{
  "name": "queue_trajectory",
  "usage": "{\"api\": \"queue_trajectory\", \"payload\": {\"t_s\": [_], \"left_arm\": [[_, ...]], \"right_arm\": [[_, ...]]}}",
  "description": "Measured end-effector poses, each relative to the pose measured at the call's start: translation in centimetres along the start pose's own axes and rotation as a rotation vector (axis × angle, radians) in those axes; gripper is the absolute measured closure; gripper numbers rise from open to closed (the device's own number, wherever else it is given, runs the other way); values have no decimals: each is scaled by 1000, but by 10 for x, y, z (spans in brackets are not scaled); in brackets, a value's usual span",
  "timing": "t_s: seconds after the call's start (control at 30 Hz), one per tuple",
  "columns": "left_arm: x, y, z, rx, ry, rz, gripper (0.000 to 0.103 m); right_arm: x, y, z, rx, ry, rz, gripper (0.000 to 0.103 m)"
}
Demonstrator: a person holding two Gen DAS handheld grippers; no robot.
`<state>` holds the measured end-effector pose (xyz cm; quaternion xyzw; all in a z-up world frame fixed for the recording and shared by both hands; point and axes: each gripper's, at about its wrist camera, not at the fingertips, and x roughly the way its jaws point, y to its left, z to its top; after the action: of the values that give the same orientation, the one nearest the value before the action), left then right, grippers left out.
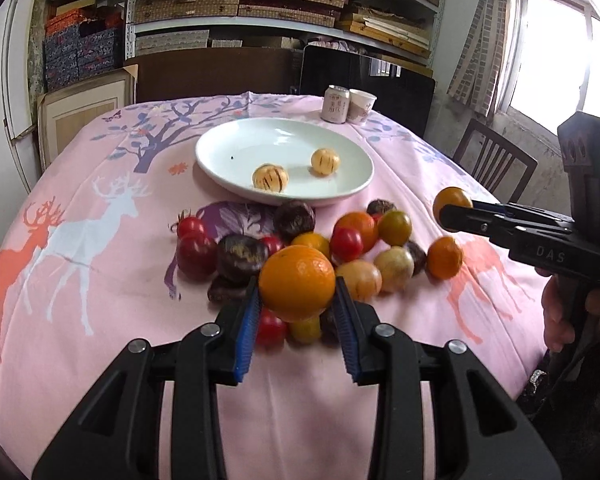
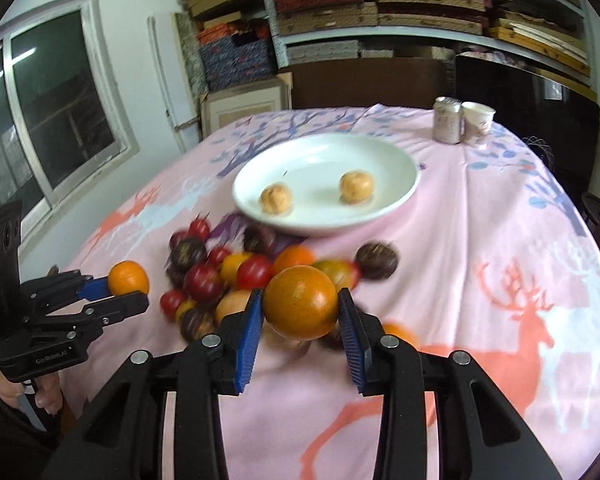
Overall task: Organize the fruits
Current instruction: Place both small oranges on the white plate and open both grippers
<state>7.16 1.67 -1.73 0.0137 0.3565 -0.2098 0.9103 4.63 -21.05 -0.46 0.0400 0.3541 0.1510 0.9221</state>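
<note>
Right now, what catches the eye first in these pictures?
Each claw grips a round orange fruit above a heap of mixed fruit on the pink deer-print tablecloth: the left claw holds an orange, the right claw an orange-brown fruit. Behind the heap, a white plate holds two pale striped fruits.

Both claws w/ fruit; right claw (image 2: pixel 300 312) grips orange tomato (image 2: pixel 301 302).

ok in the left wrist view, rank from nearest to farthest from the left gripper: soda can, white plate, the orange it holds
1. Orange, clamped in the left gripper.
2. White plate, past the fruit pile, mid-table.
3. Soda can, far edge, beside a paper cup.
</note>
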Motion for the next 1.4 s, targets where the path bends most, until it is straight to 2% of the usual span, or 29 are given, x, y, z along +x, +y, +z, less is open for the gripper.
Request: {"api": "queue_trajectory", "payload": {"t_s": [0.1, 0.2, 0.4, 0.53, 0.6, 0.67, 0.73, 0.8, 0.93, 1.0, 1.17, 1.27, 1.4], "left_arm": [[14, 2, 33, 4, -26, 11, 68], [36, 7, 67, 8, -34, 37, 68], [101, 29, 114, -34, 44, 48, 68], [138, 42, 118, -57, 110, 82, 68], [143, 49, 117, -79, 118, 92, 68], [138, 52, 115, -92, 102, 87, 60], [122, 52, 115, -102, 55, 103, 36], [103, 50, 113, -105, 6, 103, 25], [72, 39, 96, -71, -15, 79, 24], [60, 31, 79, -40, 1, 65, 24], [37, 8, 25, 52, 61, 42, 24], [27, -3, -4, 89, 89, 32, 24], [18, -11, -32, 110, 126, 32, 24]], "right_arm": [[7, -19, 28, 32, -35, -39, 65], [26, -34, 55, 73, -30, -56, 65], [82, -29, 96, 77, 43, -12, 65], [127, -22, 112, 83, 123, 29, 64], [135, -20, 117, 87, 112, 14, 48], [129, -20, 119, 88, 72, -9, 46], [118, -18, 116, 82, 54, -7, 46], [105, -17, 108, 77, 44, -30, 45], [71, -19, 84, 69, 24, -41, 40], [50, -21, 66, 60, 8, -49, 37], [13, -30, 23, 33, -22, -118, 36], [2, -44, 2, 59, -9, -153, 36], [2, -55, -22, 93, 32, -144, 36]]}}
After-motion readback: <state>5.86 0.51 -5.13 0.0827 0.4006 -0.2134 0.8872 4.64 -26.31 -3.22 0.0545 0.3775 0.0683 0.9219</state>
